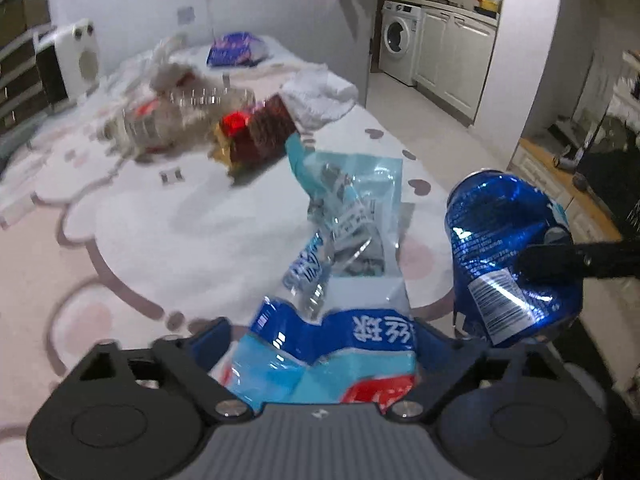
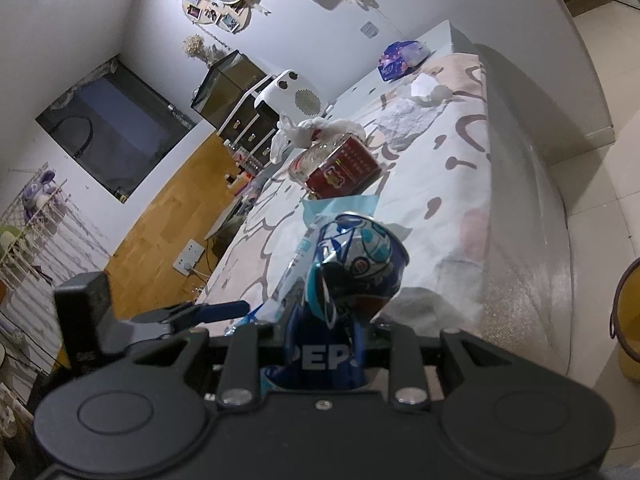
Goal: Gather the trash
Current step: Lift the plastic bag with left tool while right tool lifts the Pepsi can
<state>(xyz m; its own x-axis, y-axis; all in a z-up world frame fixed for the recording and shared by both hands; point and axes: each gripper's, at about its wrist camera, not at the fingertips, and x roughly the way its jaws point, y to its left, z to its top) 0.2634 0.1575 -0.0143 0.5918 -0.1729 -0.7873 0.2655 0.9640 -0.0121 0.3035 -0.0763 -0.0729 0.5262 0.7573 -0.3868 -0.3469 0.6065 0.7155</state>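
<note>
My left gripper [image 1: 324,344] is shut on a crumpled blue and clear plastic wrapper [image 1: 340,240] and holds it above the bed. My right gripper [image 2: 324,340] is shut on a crushed blue Pepsi can [image 2: 348,280]; the can also shows in the left wrist view [image 1: 508,256], to the right of the wrapper, with a black finger [image 1: 560,260] on it. Farther along the bed lie a red box [image 1: 260,132], a clear plastic bottle [image 1: 176,116], white tissue [image 1: 320,96] and a purple packet [image 1: 238,50]. The wrapper shows behind the can in the right wrist view [image 2: 320,216].
The bed [image 1: 180,220] has a white and pink patterned cover. A white heater [image 1: 78,56] stands at its far left. A yellow bin [image 2: 628,320] stands on the tiled floor at the right. A washing machine [image 1: 400,40] stands in the kitchen beyond.
</note>
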